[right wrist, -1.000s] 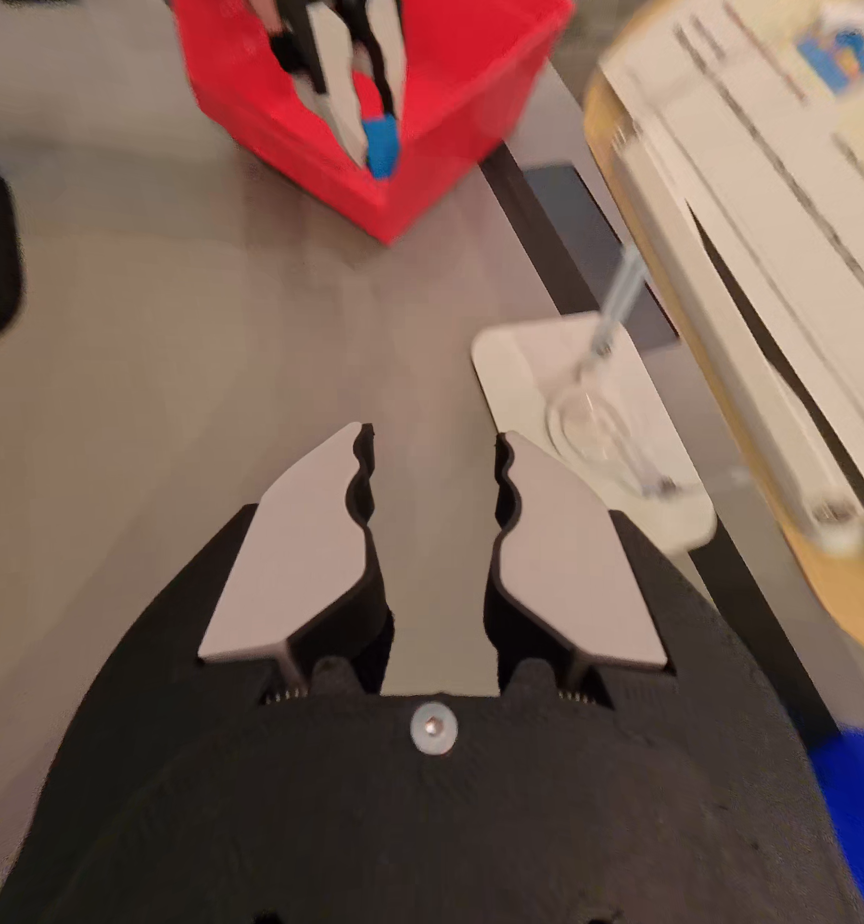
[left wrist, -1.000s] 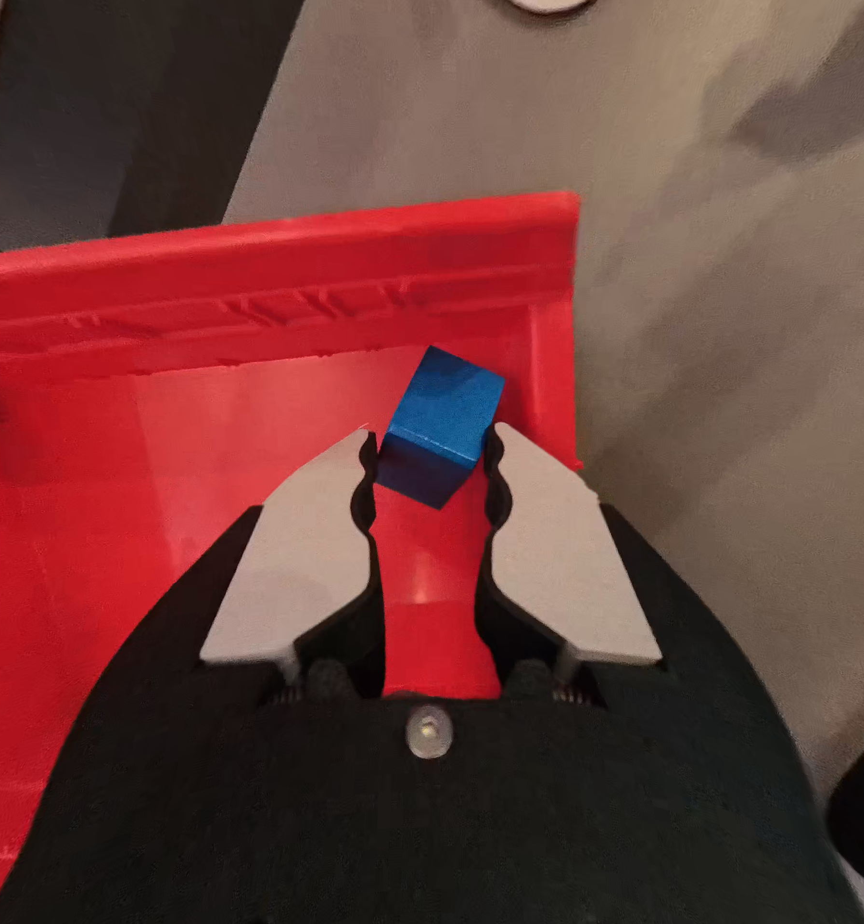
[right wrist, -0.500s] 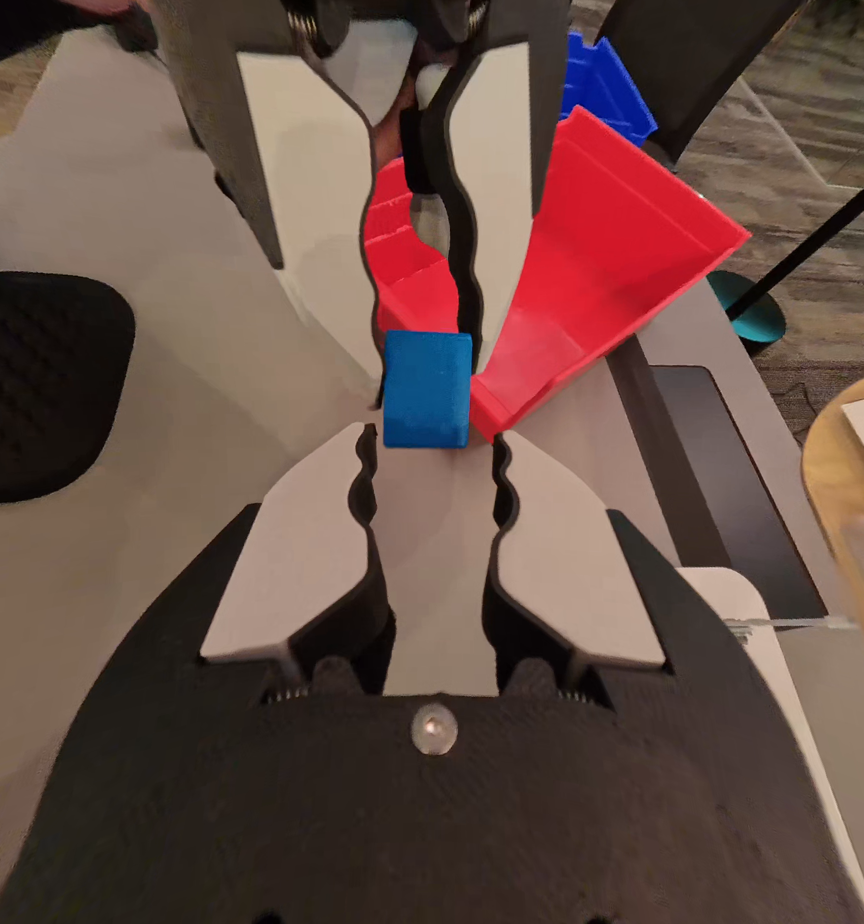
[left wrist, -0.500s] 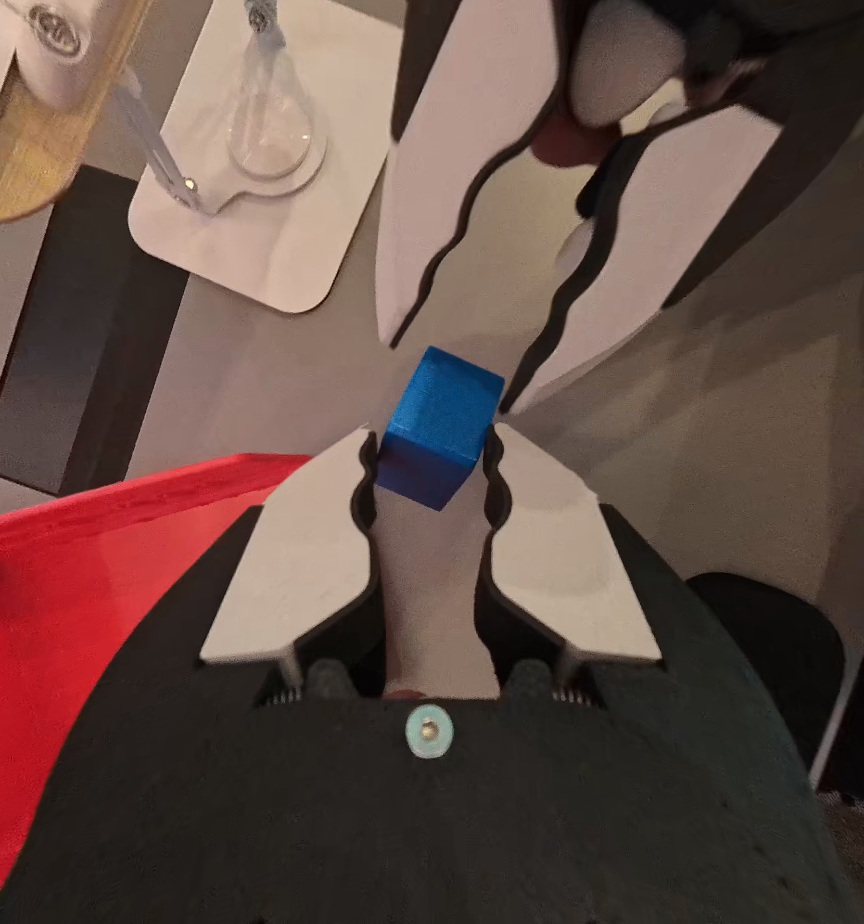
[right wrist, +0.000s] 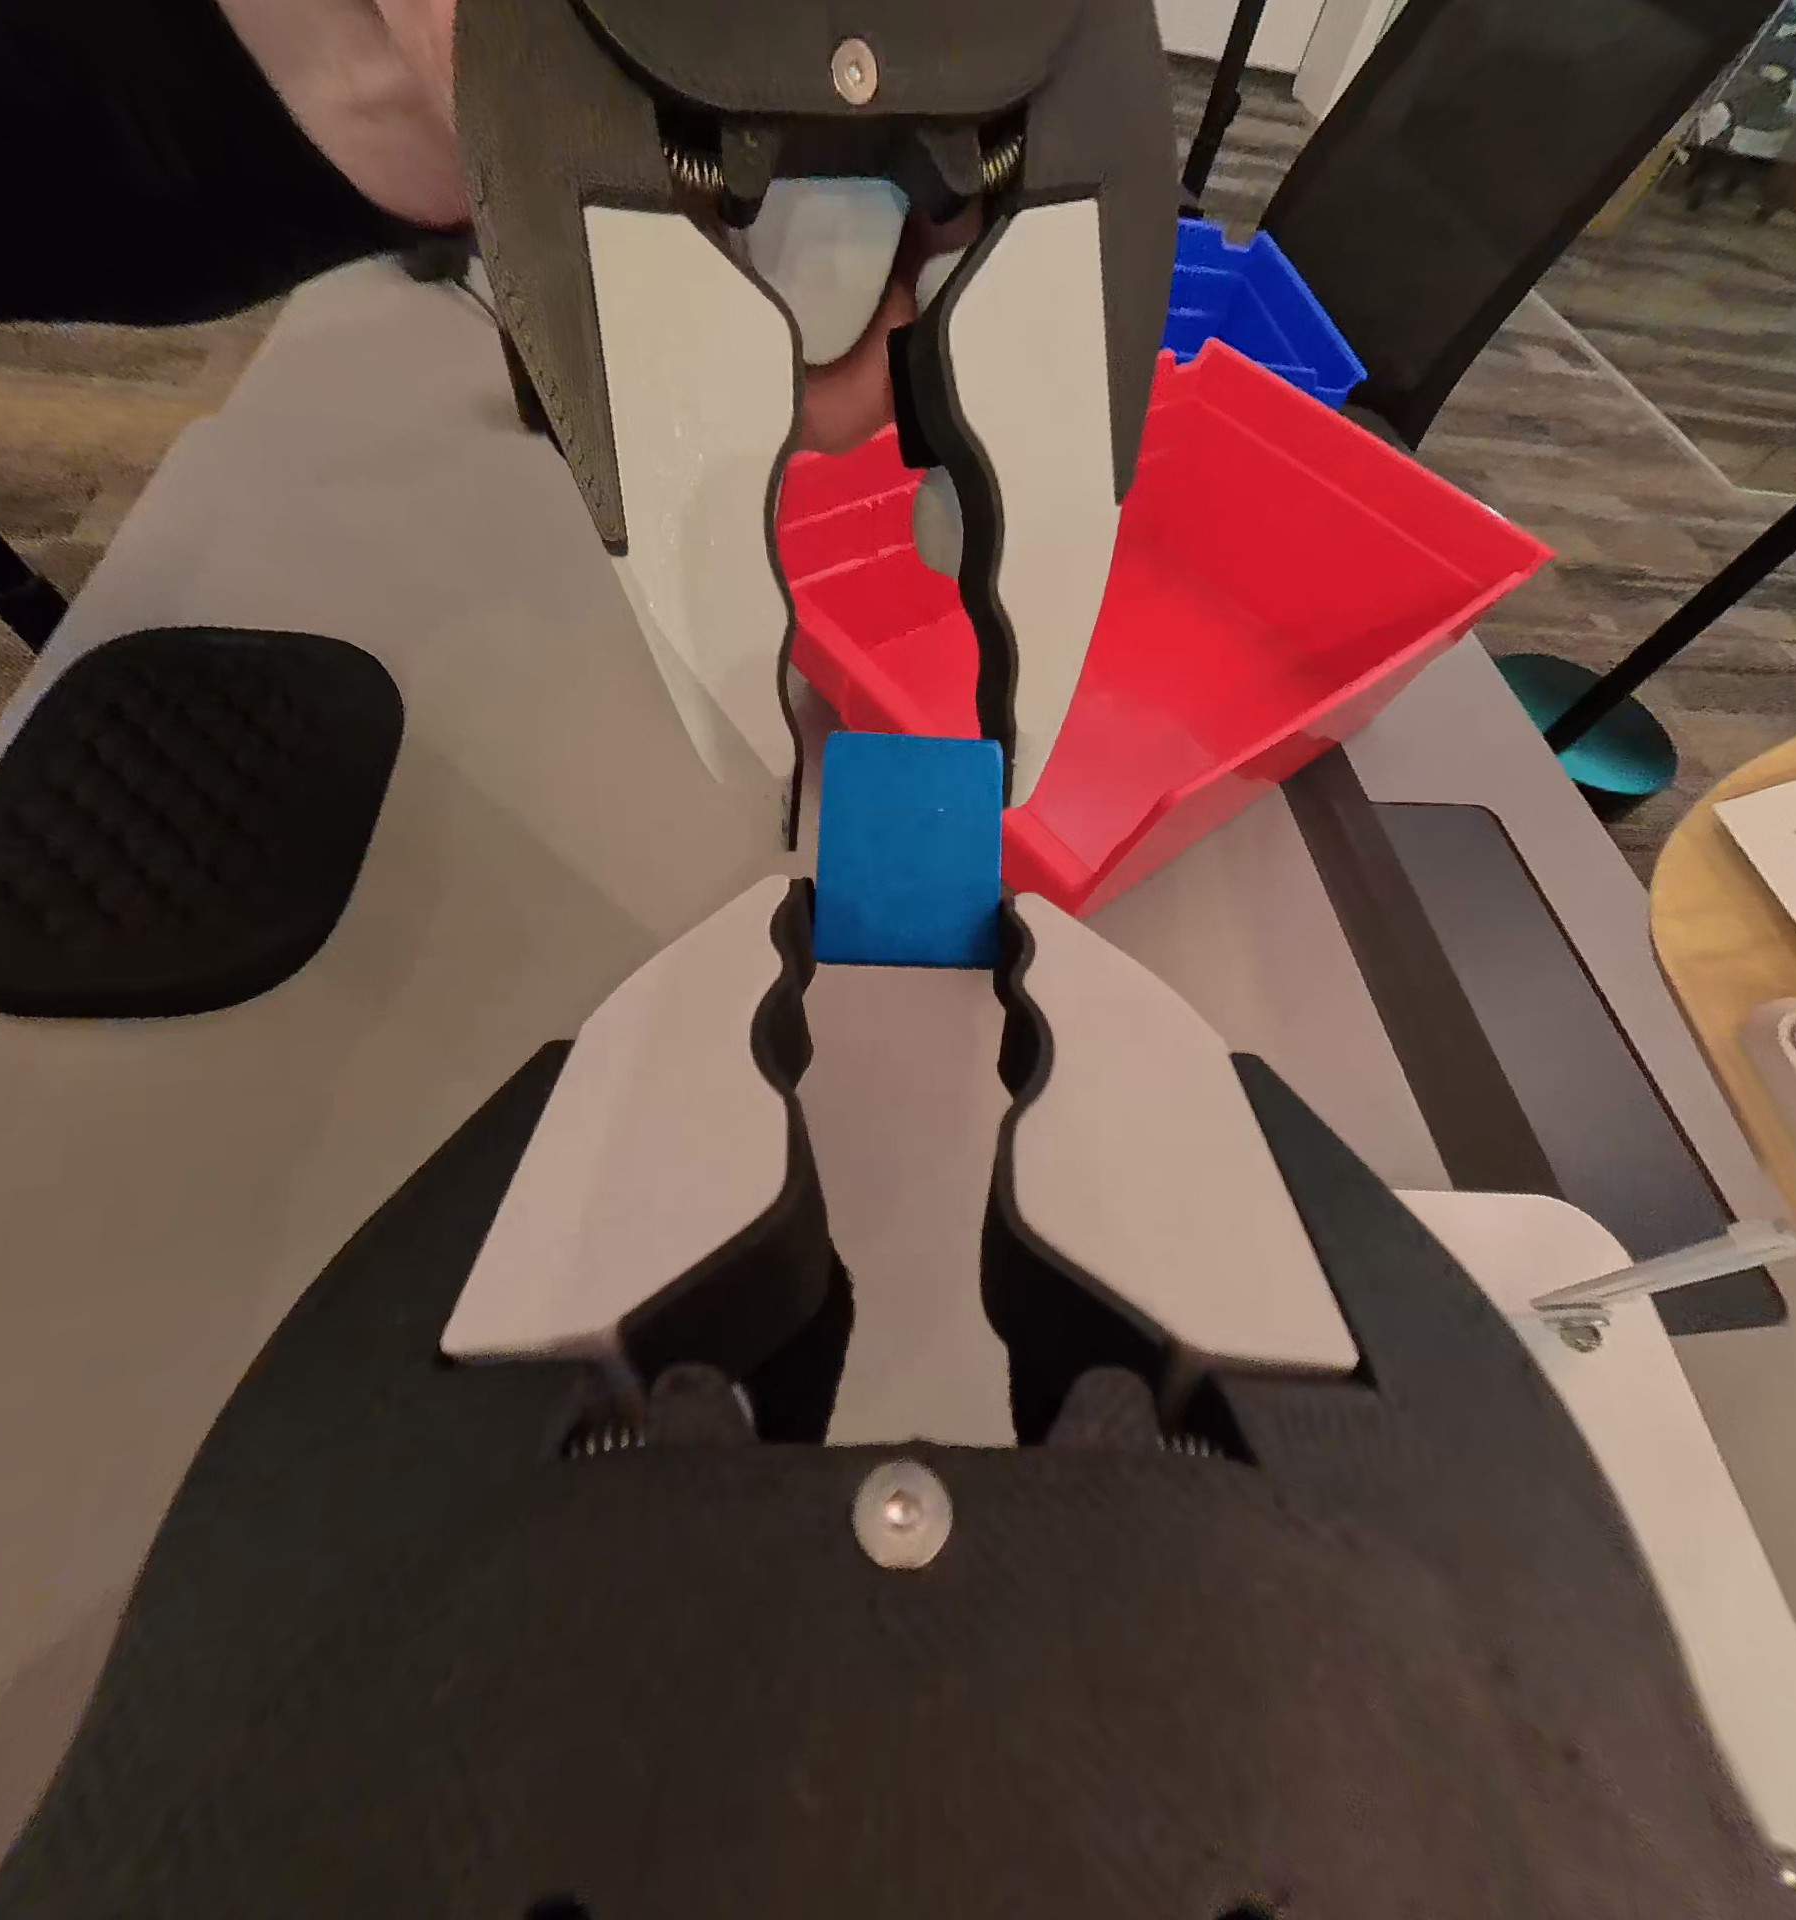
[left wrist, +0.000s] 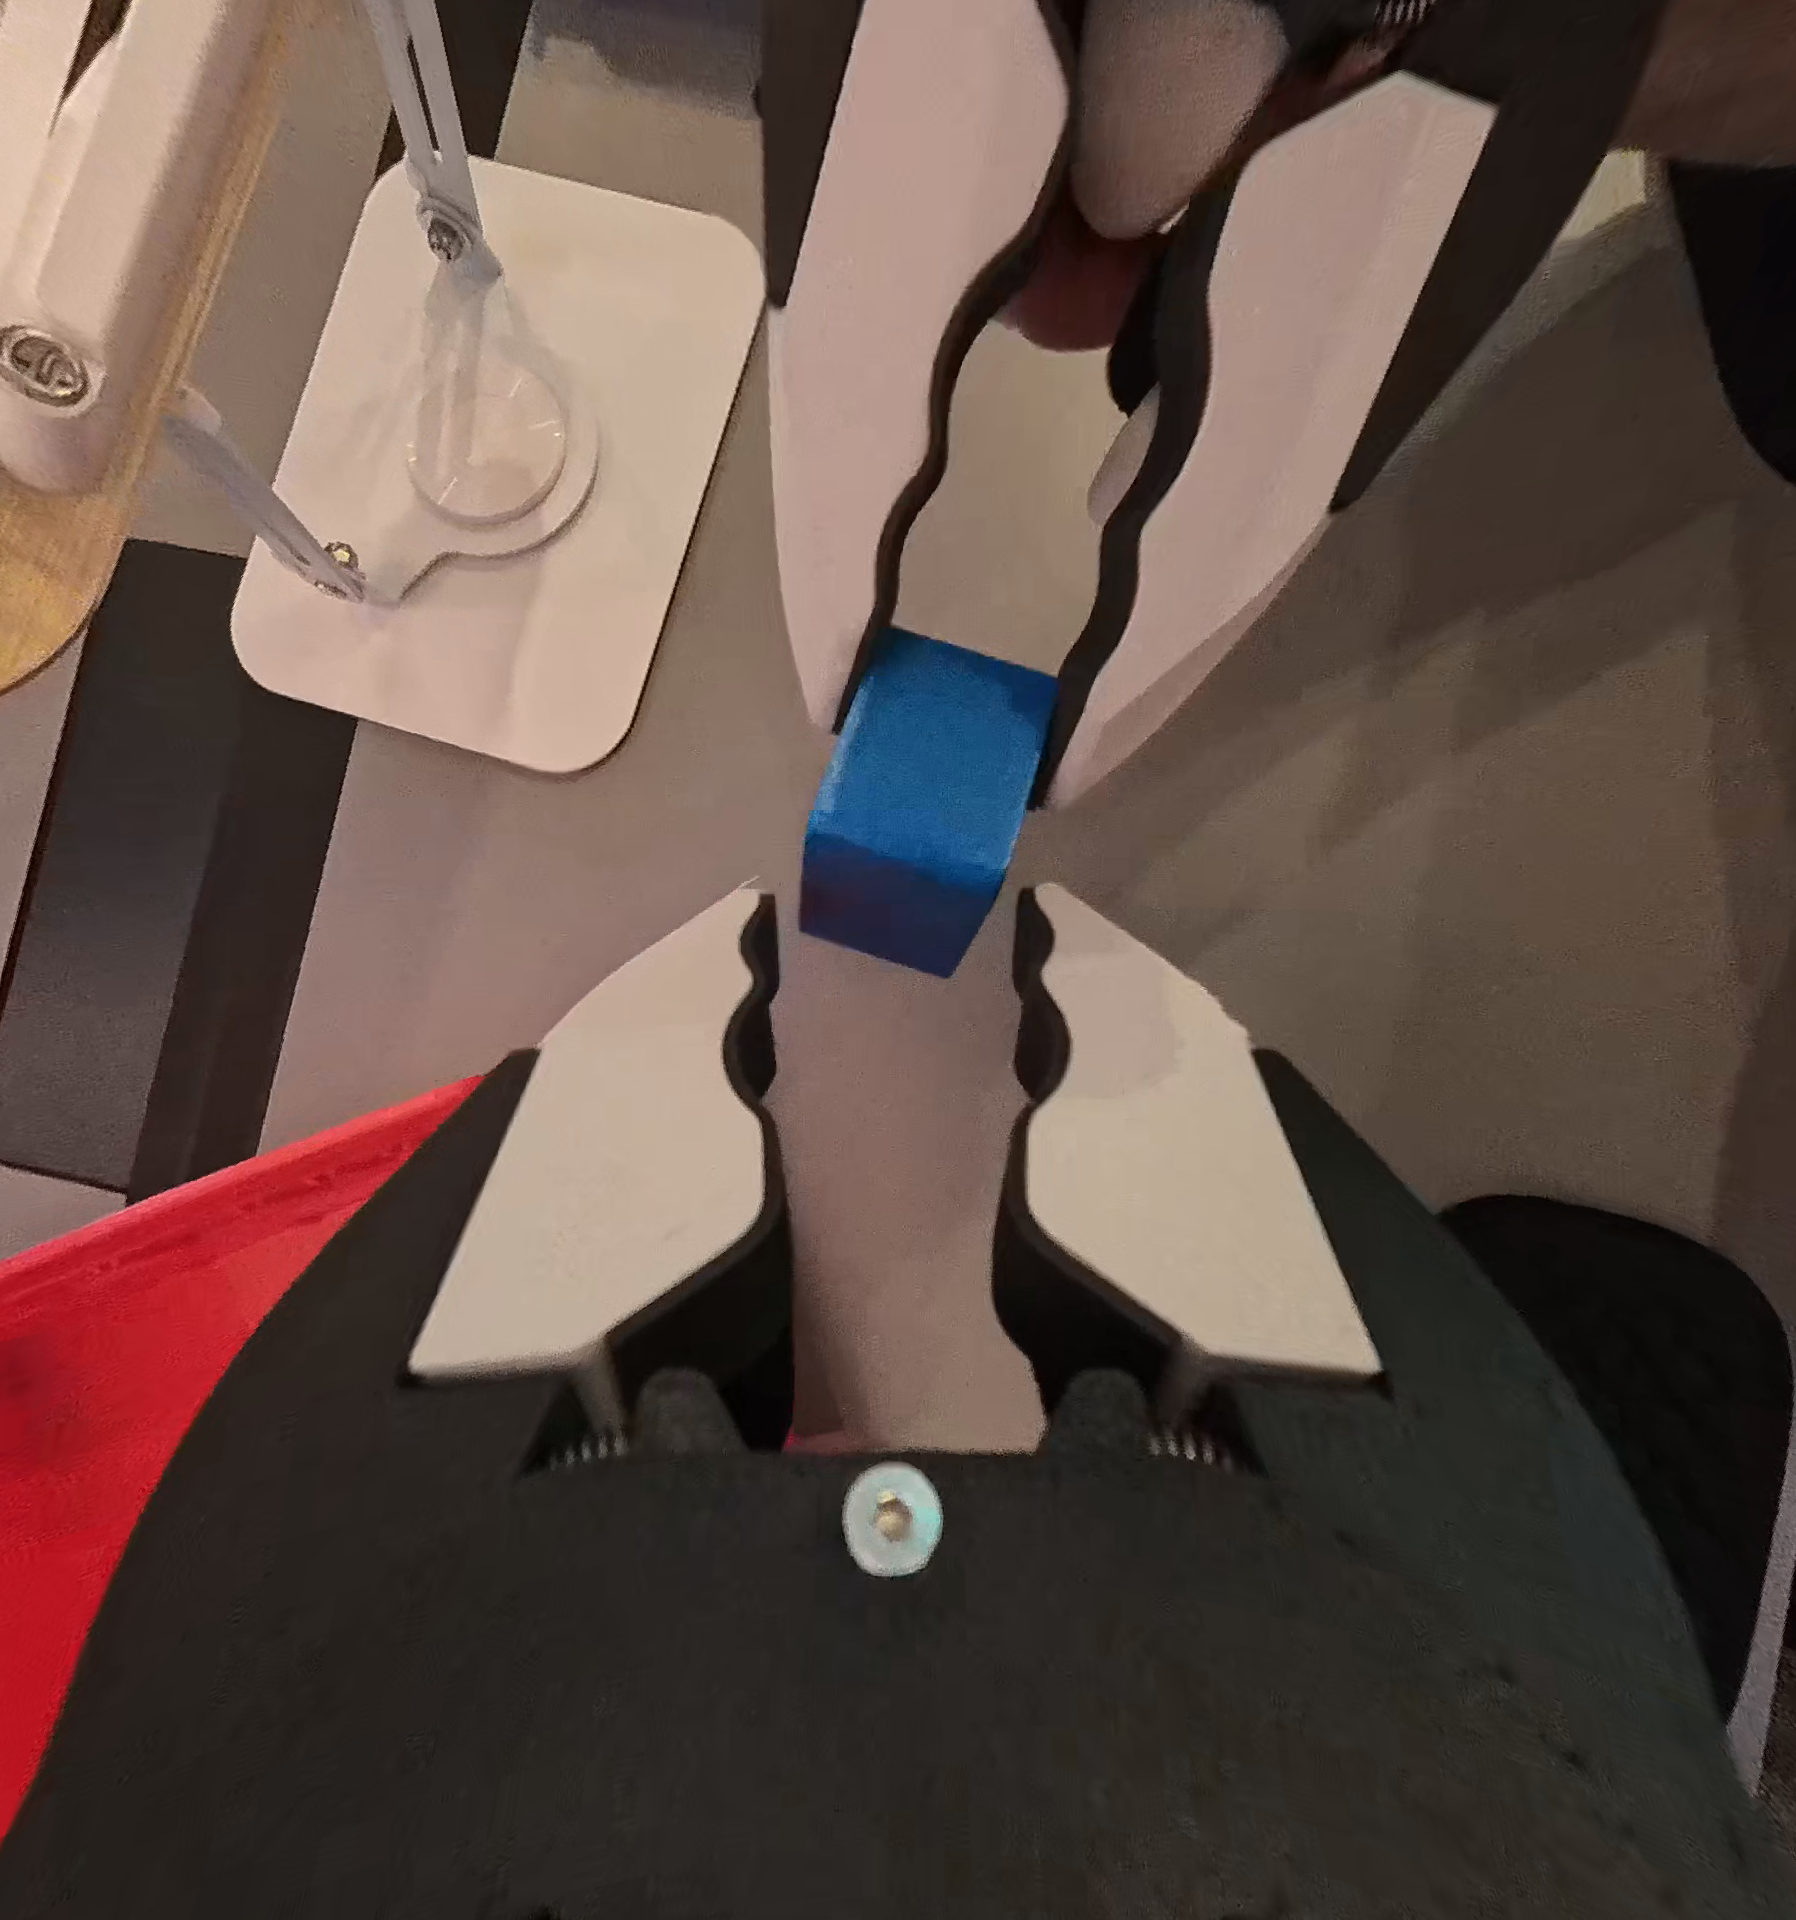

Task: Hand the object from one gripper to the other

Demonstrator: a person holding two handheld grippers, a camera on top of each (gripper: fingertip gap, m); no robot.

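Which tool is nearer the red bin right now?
Left. The left tool hangs just over the red bin; the right tool, shut on the blue cube, sits farther off.

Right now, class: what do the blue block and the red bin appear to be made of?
Blue block: possibly painted wood or foam; matte, faintly grainy faces with crisp edges. Red bin: likely moulded plastic; smooth glossy walls, ribbed rim, uniform colour.

matt blue block (right wrist: 909,852), glossy red plastic bin (right wrist: 1289,623), wood tabletop (left wrist: 21,520)

Right gripper (right wrist: 906,914) clamped on block (right wrist: 906,852), left gripper (left wrist: 889,914) parted — tip-to-tip
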